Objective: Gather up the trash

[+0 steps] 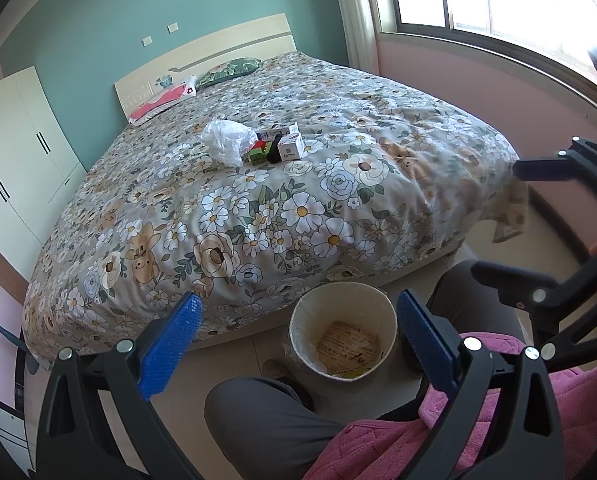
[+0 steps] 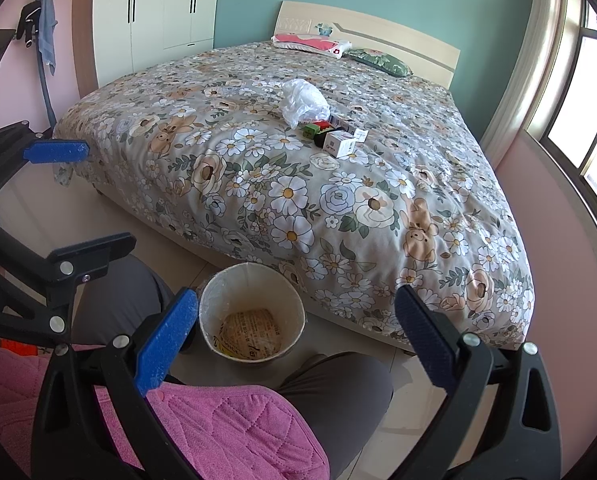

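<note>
**Trash still on the bed, bin nearly bare**

The bed, covered by a floral quilt, filled most of both views, and the work had, by the look of it, hardly begun. On the tiled floor at its foot, between the seated person's knees, stood the round waste bin, lined with clear film and holding only what appeared to be a printed paper or wrapper flat on its bottom.

The left gripper hung above the person's lap with its blue-padded fingers spread wide and nothing between them. The right gripper was the same: fingers wide apart, holding nothing.

All the visible trash lay in one cluster near the middle of the quilt, well apart from both grippers. A crumpled clear plastic bag was the largest piece; touching it or just beside it lay a white carton, a long flat box, a small green box and a dark object too small to identify. Every one of them remained to be picked up and dropped in the bin.
</note>
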The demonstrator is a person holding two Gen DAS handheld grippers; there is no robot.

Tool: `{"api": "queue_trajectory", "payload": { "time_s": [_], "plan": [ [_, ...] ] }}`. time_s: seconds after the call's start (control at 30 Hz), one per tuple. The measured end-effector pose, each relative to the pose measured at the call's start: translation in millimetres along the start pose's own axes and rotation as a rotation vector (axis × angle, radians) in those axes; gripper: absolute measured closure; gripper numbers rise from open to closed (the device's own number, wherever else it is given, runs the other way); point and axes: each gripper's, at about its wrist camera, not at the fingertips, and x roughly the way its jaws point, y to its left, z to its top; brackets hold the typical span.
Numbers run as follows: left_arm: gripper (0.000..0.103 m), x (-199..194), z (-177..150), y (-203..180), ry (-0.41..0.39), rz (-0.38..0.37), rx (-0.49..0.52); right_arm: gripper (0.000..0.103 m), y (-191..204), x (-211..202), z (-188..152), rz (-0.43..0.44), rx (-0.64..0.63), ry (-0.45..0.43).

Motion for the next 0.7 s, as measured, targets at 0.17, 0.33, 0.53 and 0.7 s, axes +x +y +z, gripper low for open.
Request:
{"api": "queue_trajectory", "payload": {
  "time_s": [0.17, 0.33, 0.53, 0.7],
  "plan": [
    [0.004, -1.8, 0.9, 1.6, -0.002, 0.001, 0.000, 0.007, -0.5, -0.2, 0.4, 0.001, 0.001, 0.000],
    [0.004, -2.3, 1.0, 1.2, -0.004, 0.002, 0.001, 0.007, -0.7, -0.8, 0.4, -0.002, 0.000, -0.001],
    [0.004, -2.9, 1.6, 2.1, -0.005, 0.001, 0.001, 0.007, -0.9, -1.3, 0.3, -0.002, 0.000, -0.001],
    [0.004, -3.1, 1.4, 1.7, -0.006, 0.004, 0.003, 0.007, -1.4, -1.7, 1.9, -0.001, -0.003, -0.001]
  ]
}}
